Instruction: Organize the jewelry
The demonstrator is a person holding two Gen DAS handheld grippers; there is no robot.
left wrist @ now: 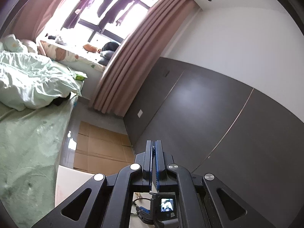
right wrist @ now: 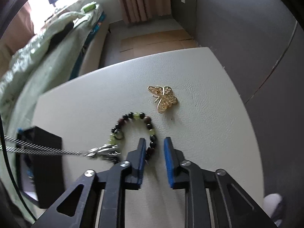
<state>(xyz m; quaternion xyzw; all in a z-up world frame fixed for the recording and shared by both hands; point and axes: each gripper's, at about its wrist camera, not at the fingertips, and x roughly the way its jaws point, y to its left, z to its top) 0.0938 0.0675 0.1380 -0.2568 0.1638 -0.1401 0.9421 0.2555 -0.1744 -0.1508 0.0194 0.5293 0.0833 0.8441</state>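
Right wrist view: the right gripper point(right wrist: 154, 142) hovers low over the white table point(right wrist: 209, 133), jaws apart and holding nothing. A bead bracelet point(right wrist: 136, 131) lies flat near the middle of the surface, its near arc just beside the left finger, one or two beads partly inside the gap. A gold butterfly brooch point(right wrist: 163, 98) lies beyond it toward the far edge, apart from the beads. A silver chain point(right wrist: 47, 148) stretches taut from the left edge across a black box point(right wrist: 43, 163) at the left side; its pendant point(right wrist: 103, 152) sits touching or overlapping the bracelet's near-left part.

Left wrist view: the left gripper point(left wrist: 154, 148) is raised, aimed at the wall and curtain point(left wrist: 136, 60). Its jaws are together on something small and dark, probably the chain, though the grip cannot be confirmed.

Risks: if the chain is drawn further, the pendant may snag the bracelet and drag it toward the left edge. A right-hand grip on the beads now could catch only one bead and let the strand roll free.
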